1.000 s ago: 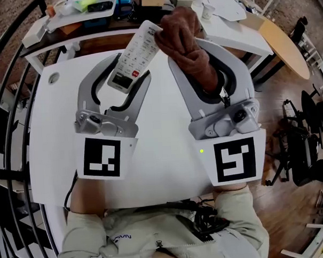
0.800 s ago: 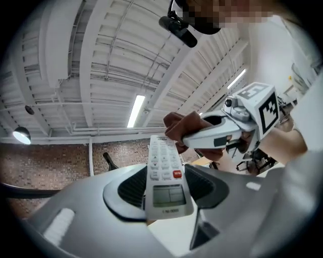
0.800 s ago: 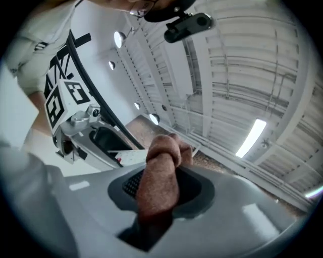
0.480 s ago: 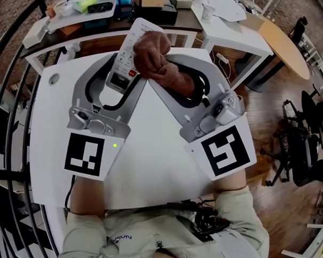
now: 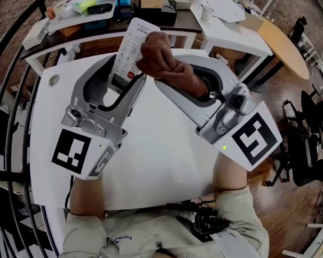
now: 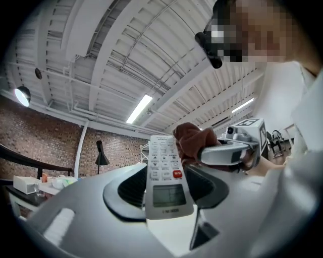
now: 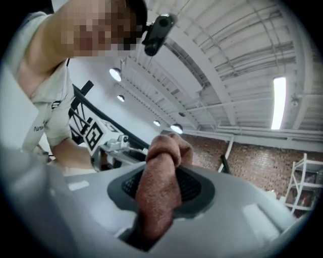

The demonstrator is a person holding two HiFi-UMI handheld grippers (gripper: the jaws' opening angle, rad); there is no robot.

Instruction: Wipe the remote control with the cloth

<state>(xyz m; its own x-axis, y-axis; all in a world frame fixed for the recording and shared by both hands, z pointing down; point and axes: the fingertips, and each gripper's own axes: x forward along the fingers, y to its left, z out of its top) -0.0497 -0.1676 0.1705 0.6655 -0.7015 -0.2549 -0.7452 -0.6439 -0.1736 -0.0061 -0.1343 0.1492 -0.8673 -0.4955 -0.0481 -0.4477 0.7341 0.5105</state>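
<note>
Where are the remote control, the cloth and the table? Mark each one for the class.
remote control [image 6: 169, 195]: left gripper view, on its display screen.
cloth [image 7: 157, 196]: right gripper view, on its bunched middle.
table [image 5: 163, 163]: head view, on its bare white top.

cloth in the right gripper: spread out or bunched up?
Bunched up. The cloth is a crumpled wad pinched in the right gripper, bulging past its jaws beside the remote.
</note>
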